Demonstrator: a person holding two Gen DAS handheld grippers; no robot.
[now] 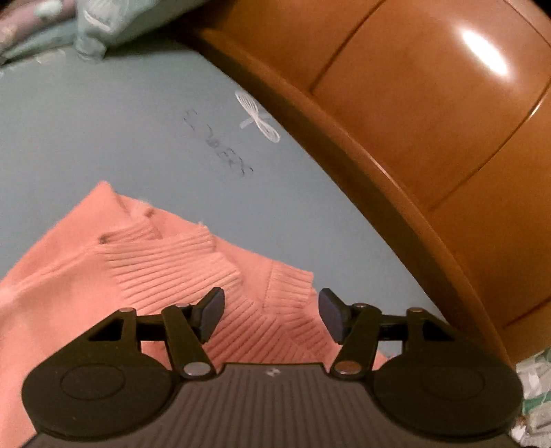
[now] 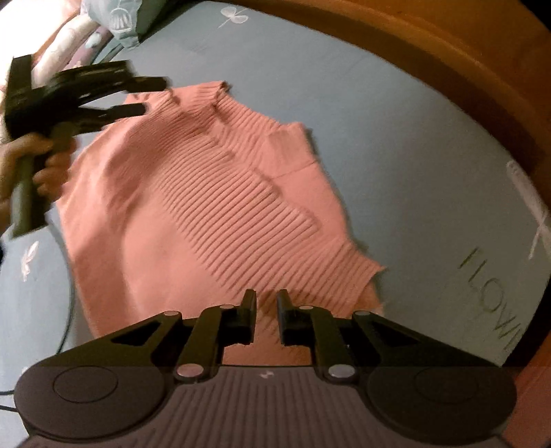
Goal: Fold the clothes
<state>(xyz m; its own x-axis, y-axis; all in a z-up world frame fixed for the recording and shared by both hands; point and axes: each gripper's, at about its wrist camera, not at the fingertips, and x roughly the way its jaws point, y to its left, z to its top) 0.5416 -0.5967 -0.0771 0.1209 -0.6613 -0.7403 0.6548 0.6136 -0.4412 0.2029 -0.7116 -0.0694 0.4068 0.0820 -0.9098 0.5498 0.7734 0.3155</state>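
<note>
Left wrist view
My left gripper point(image 1: 271, 315): jaws spread wide, nothing between the pads, hovering over the ribbed part of the sweater.
Sweater point(image 1: 103, 275): pink knit, fills the view from 6 to 9 o'clock, lying on the sheet; a ribbed cuff points toward 12 o'clock between my fingers.
Bedsheet point(image 1: 103, 120): grey-blue, with dark lettering and a white flower print point(image 1: 257, 117) just past centre toward 12 o'clock.
Wooden bed frame point(image 1: 430, 120): runs from 12 down to 4 o'clock, glossy, with a bright glare.
Bedding point(image 1: 51, 24): bunched at 11 o'clock.

Right wrist view
My right gripper point(image 2: 266, 318): jaws only narrowly parted, gripping nothing that I can see, at the sweater's near edge at 6 o'clock.
Sweater point(image 2: 193, 193): spread over the middle of the sheet point(image 2: 396, 155), ribbed band running from 11 to 5 o'clock.
Left gripper point(image 2: 148, 96): at 10 o'clock, blurred, fingers apart over the sweater's far corner.
My left hand point(image 2: 31, 162): at 9 o'clock, wrapped around the handle.
Bed frame point(image 2: 465, 44): arcs from 12 to 3 o'clock.
</note>
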